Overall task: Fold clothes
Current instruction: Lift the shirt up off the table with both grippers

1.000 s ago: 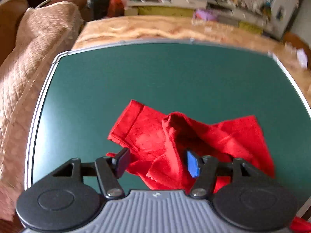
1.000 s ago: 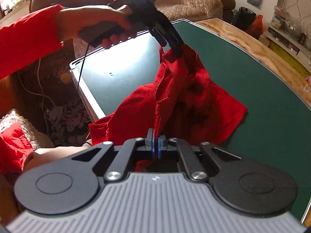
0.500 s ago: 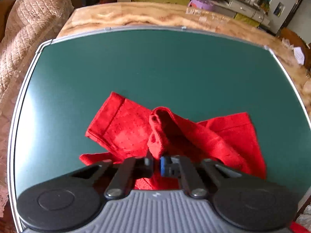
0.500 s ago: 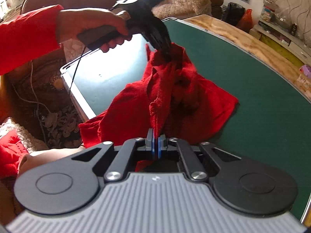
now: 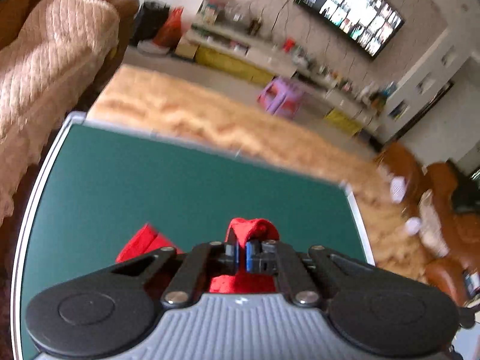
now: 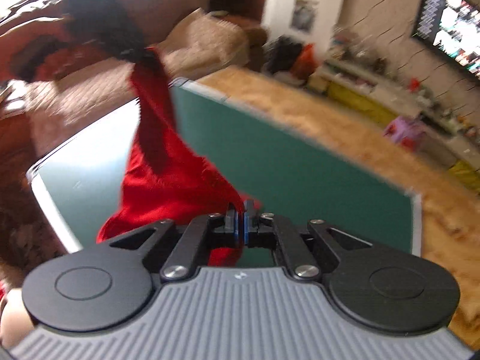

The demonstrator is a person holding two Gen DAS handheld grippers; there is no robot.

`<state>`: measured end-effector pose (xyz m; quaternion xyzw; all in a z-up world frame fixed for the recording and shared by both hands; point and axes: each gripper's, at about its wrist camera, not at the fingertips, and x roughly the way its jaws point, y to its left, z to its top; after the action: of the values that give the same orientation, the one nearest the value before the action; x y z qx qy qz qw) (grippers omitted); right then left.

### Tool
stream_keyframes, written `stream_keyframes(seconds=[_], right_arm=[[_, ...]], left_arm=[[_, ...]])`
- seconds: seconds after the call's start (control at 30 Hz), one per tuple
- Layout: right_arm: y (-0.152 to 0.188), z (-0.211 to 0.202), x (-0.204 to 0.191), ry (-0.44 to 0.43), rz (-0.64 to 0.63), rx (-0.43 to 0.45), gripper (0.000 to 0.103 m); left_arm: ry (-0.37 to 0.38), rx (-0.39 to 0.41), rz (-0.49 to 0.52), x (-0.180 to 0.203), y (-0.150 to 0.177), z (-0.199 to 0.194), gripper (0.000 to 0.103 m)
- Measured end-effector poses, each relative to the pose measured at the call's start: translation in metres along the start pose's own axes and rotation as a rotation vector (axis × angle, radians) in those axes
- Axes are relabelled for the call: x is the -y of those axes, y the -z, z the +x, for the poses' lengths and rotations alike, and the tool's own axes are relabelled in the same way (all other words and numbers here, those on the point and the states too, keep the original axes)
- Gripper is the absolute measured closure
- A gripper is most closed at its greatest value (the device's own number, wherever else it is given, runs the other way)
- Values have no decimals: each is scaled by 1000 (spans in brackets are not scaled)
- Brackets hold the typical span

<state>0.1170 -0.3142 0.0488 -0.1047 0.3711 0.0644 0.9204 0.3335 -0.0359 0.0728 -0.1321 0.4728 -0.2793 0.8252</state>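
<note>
A red garment [image 6: 168,177] hangs stretched in the air above the green table [image 6: 285,162]. My right gripper [image 6: 241,225] is shut on one edge of it. My left gripper [image 5: 240,253] is shut on another part, with a red fold [image 5: 250,229] bulging above its fingers. In the right wrist view the left gripper [image 6: 132,51] appears blurred at the upper left, holding the top of the garment. A lower corner of the garment [image 5: 141,243] shows over the table [image 5: 150,186] in the left wrist view.
A sofa with a beige quilted cover [image 5: 45,69] stands left of the table. A wooden surface [image 5: 240,132] lies beyond the table's far edge. A purple stool [image 5: 282,96], shelves and a wall screen [image 5: 351,0] are further back.
The left gripper closed on the garment, then both grippers rose and lifted it off the table. Both views tilted up toward the room and are blurred by motion.
</note>
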Motion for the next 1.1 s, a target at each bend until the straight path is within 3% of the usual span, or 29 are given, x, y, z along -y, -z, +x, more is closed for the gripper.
stream_keyframes(seconds=[0.3,0.53,0.67,0.8,1.1], right_arm=[[-122,-66,65,178,46,224,98],[-169,-118,85,247,106,377,98],[-159,-145,87,227,106,406,98],[-133,-155,78,175,79,381,98],[-46,-143,40,73,80,202,98]], left_arm=[[103,213,-104,49,-89,-89,99],[146,355,-88,87,-110,-153,99],[133,377,-60,91,-91,-167,99],[111,379,-15,91,-54,-172,99],[127,194,-75,53,38,-107,99]])
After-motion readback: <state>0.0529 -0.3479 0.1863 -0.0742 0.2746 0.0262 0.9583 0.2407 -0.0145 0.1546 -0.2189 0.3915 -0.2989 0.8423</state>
